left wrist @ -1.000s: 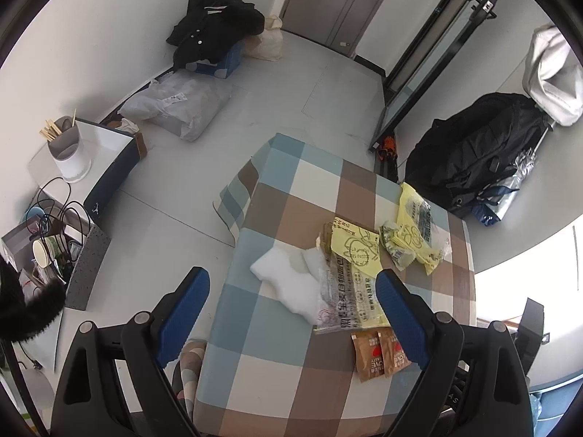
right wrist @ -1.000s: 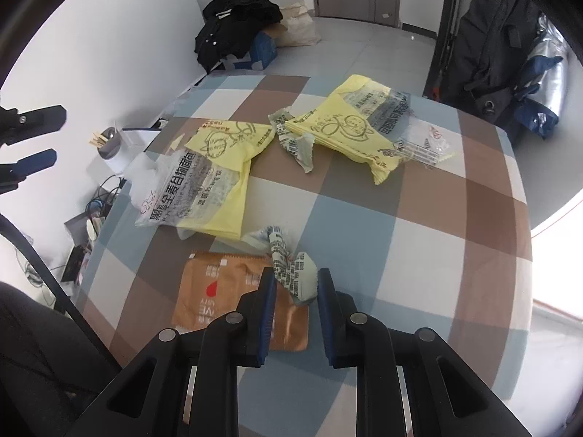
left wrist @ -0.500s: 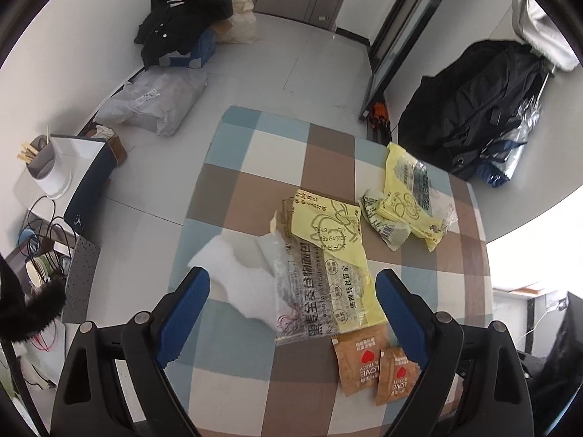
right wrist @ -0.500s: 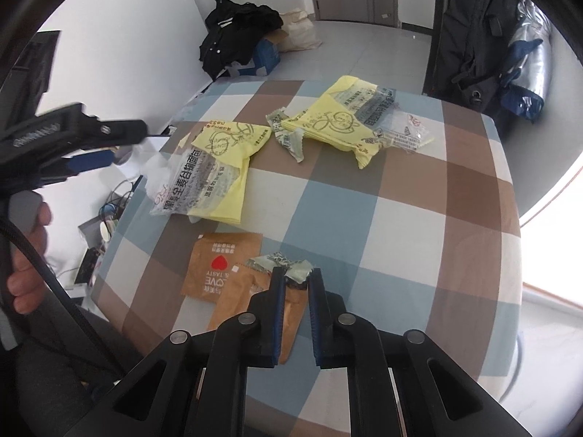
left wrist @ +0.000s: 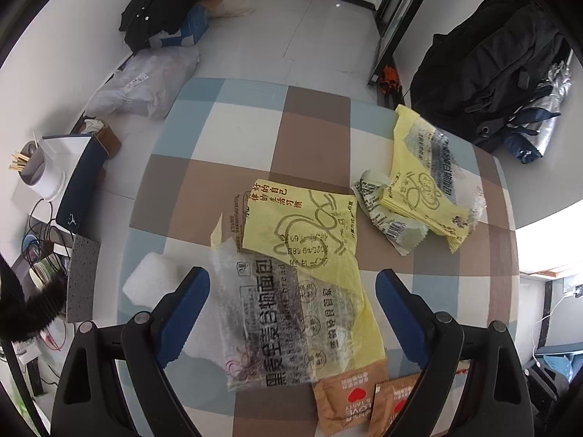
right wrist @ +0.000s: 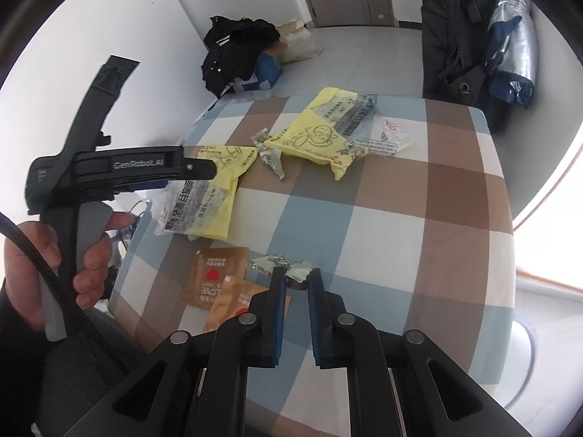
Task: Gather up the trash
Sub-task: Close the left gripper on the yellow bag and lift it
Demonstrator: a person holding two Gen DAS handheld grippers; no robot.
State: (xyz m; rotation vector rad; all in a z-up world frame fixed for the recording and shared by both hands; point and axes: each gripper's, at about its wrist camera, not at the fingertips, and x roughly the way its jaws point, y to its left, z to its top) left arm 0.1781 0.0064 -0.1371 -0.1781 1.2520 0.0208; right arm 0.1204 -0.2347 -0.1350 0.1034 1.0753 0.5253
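Observation:
Trash lies on a checked tablecloth point(left wrist: 313, 127). My left gripper point(left wrist: 293, 284) is open above a yellow-and-clear bread bag point(left wrist: 298, 284), which also shows in the right wrist view point(right wrist: 207, 196). A second yellow bag point(left wrist: 422, 178) lies far right, with a crumpled greenish wrapper point(left wrist: 386, 218) beside it. Two brown sachets point(left wrist: 349, 397) lie near the front edge. My right gripper point(right wrist: 294, 280) is shut on a small crumpled wrapper point(right wrist: 291, 266), held just above the brown sachets point(right wrist: 215, 284).
A white foam piece point(left wrist: 153, 280) lies at the table's left edge. Black clothes on a blue box point(left wrist: 171, 11), a plastic bag point(left wrist: 145, 80) and a low shelf with cables point(left wrist: 54, 196) are on the floor at left. A black bag point(left wrist: 488, 65) stands beyond the table.
My left gripper has moved forward and down over the bread bag. My right gripper has lifted back a little with the small wrapper pinched in it.

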